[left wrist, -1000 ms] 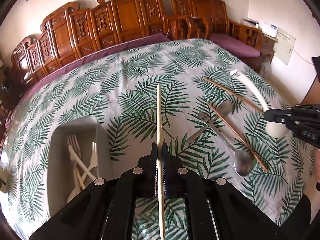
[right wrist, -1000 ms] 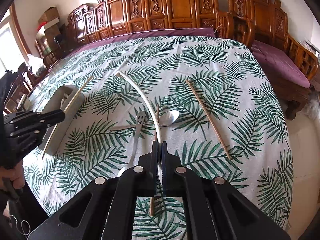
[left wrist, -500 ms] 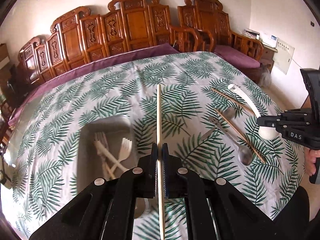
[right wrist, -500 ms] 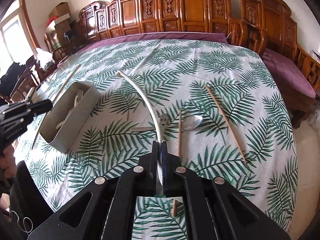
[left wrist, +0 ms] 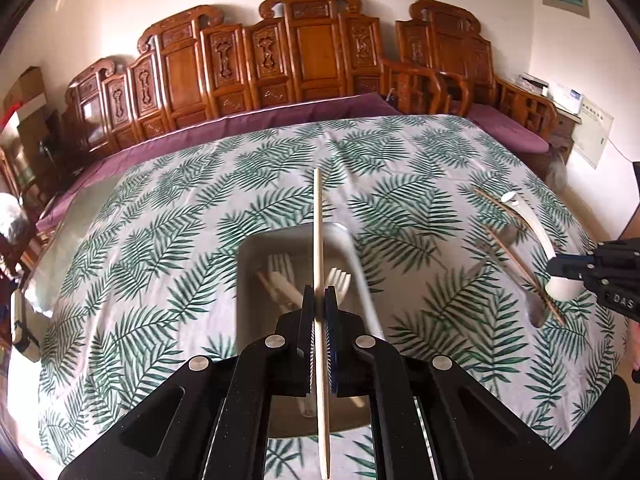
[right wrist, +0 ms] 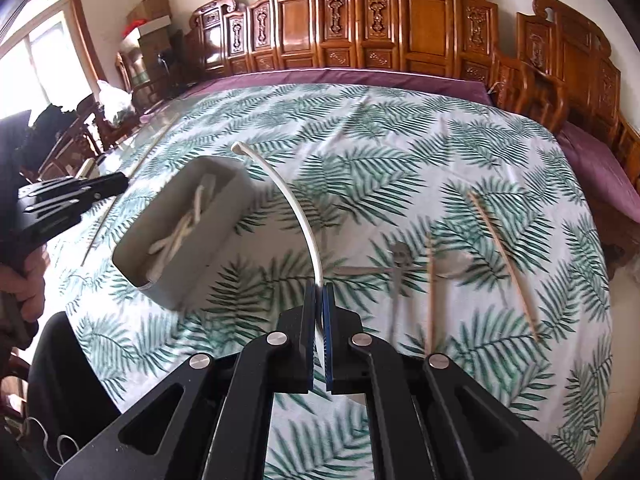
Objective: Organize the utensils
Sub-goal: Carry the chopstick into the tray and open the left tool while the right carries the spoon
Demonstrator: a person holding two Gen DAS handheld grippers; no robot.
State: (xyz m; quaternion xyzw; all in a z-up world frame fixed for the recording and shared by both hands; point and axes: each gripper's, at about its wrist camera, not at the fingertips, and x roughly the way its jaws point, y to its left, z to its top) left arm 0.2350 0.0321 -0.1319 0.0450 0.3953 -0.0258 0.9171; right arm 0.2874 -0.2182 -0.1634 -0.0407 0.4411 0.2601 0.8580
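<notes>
Below the lens, at the center of the left wrist view, the left gripper pinched 1 pale chopstick. Its long axis ran straight up the frame, tip toward the carved chairs. Within 1 second the grey bin had slid from lower left to directly beneath it, so a drop looked close. White plastic forks already lay inside. In the right wrist view, the right gripper clamped a white ladle, its handle arching toward upper left, above the leaf-print tablecloth. At right, 2 brown chopsticks and metal cutlery lay unsorted.
</notes>
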